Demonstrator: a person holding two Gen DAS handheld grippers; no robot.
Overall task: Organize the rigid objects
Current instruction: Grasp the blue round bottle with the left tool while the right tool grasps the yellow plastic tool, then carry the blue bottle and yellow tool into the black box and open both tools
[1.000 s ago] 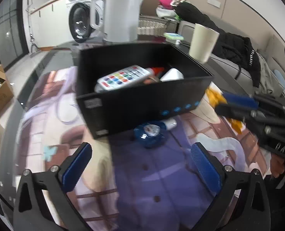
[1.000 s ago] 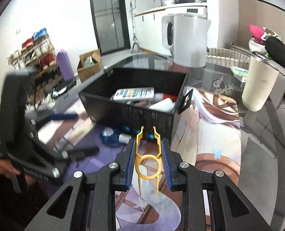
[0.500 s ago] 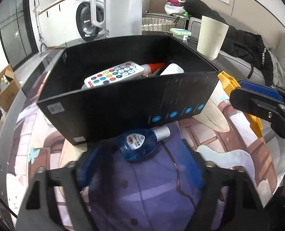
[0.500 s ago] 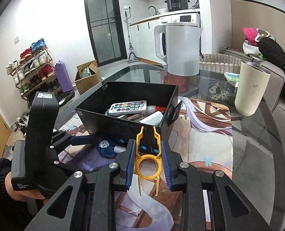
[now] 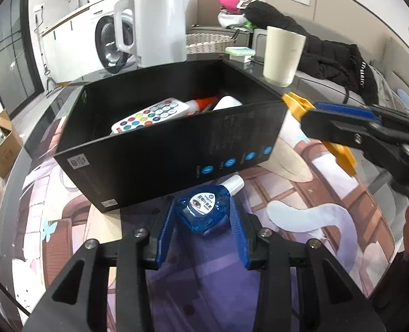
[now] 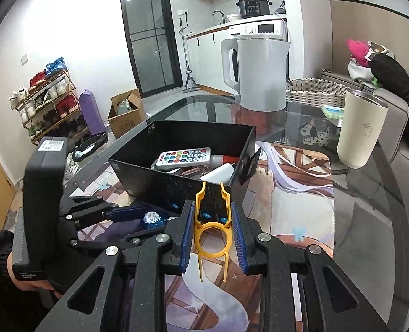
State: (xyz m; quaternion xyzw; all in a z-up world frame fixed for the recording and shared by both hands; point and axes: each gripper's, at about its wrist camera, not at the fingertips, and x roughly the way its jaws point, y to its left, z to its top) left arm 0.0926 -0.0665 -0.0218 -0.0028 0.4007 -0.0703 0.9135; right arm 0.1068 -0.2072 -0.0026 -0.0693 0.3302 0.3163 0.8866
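Observation:
A small blue bottle (image 5: 203, 213) with a white cap lies on the printed mat just in front of the black box (image 5: 160, 155). My left gripper (image 5: 203, 215) is shut on it, blue pads pressing both its sides. The same bottle (image 6: 152, 219) shows between the left fingers in the right wrist view. My right gripper (image 6: 212, 222) is shut on a yellow plastic tool (image 6: 211, 231), held above the mat near the box's (image 6: 149, 177) near corner. That yellow tool (image 5: 315, 121) appears at the right of the left wrist view. Inside the box lie a white remote (image 5: 152, 114) with coloured buttons and several other items.
A white kettle (image 6: 259, 72) stands behind the box on the glass table (image 6: 370, 207). A cream tumbler (image 6: 360, 130) stands at the right, with a wicker basket (image 6: 315, 94) behind it. A person's hand (image 6: 27, 279) holds the left gripper's handle at the lower left.
My left gripper has moved forward to the blue bottle and its jaws have gone from wide open to shut on it. The right gripper keeps holding the yellow tool, nearly still.

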